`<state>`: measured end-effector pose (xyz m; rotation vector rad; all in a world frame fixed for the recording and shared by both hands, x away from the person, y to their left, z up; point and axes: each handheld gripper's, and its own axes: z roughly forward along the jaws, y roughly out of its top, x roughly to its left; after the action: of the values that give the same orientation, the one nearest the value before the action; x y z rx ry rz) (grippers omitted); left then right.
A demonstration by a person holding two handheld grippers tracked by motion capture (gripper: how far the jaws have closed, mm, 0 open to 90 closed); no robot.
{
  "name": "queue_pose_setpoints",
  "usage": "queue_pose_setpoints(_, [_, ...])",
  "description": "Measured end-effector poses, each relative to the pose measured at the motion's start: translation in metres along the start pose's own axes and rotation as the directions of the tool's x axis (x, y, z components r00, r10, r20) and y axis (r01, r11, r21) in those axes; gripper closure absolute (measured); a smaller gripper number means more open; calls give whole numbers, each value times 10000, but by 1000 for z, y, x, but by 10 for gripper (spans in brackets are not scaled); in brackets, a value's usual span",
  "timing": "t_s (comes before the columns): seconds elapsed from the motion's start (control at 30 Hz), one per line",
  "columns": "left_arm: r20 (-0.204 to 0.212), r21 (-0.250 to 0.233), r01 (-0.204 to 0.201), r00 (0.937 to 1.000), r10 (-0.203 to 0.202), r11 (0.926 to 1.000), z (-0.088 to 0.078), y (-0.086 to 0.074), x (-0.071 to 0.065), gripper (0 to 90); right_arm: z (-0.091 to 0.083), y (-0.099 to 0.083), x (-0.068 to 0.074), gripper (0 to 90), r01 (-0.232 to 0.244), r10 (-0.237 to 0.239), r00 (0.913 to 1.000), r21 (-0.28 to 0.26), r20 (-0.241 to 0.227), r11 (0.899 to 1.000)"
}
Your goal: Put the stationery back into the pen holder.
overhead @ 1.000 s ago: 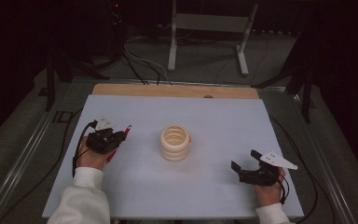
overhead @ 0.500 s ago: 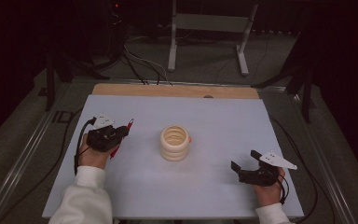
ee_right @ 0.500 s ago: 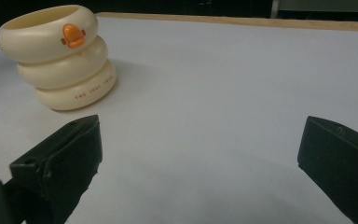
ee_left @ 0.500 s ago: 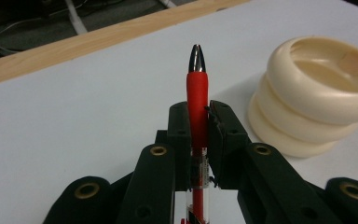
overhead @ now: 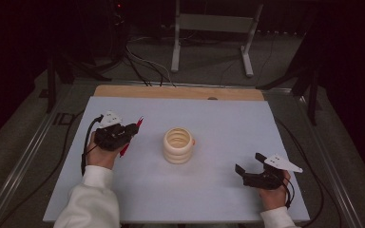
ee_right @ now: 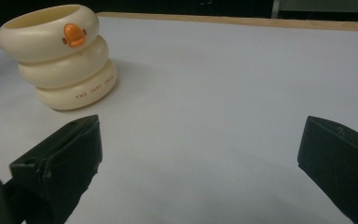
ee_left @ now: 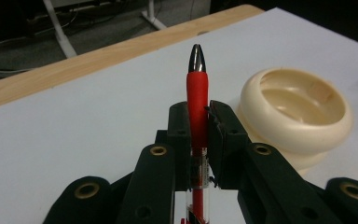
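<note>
A cream ribbed cup (overhead: 178, 145) with an orange duck bill stands upright in the middle of the white table (overhead: 228, 123). My left gripper (overhead: 132, 129) is to its left, raised a little, shut on a red pen (overhead: 132, 135) whose silver tip points toward the far edge. In the left gripper view the pen (ee_left: 197, 100) stands clamped between the jaws, the cup (ee_left: 296, 114) just to its right. My right gripper (overhead: 247, 164) rests near the front right, open with nothing between its jaws. The right gripper view has the cup (ee_right: 60, 56) at the upper left.
A wooden strip (overhead: 178, 92) runs along the table's far edge. Beyond it stand a metal stand (overhead: 211, 35) and cables on the dark floor. A cable (overhead: 86, 142) trails from the left gripper.
My left gripper has lifted slightly and moved a little away from the person, with the red pen still in it. The right gripper has not moved.
</note>
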<state>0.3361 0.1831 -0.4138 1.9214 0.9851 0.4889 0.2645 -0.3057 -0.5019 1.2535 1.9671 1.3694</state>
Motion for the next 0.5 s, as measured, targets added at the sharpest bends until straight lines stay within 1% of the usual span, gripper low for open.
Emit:
queue_pose_setpoints(0.17, [96, -264, 22, 10000, -20, 9996, 1, 6, -3, 806, 0, 0, 0, 0, -5, 5, 10000, 2, -14, 10000])
queue_pose_setpoints(0.3, [105, -324, -47, 9999, 50, 9995, 3, 10, -4, 806, 1, 0, 0, 1, -10, 10, 10000, 4, -29, 10000])
queue_pose_setpoints(0.33, [153, -437, -48, 9999, 55, 9990, 5, 12, -5, 806, 1, 0, 0, 0, -9, 9, 10000, 2, -23, 10000])
queue_pose_setpoints(0.4, [168, -519, -41, 9998, 50, 9986, 6, 12, -5, 806, 1, 0, 0, 1, -8, 8, 10000, -1, -27, 10000])
queue_pose_setpoints(0.5, [330, -689, -11, 9995, 34, 9976, 8, 16, -7, 806, 1, 0, 0, 1, 3, -3, 10000, 19, -43, 10000])
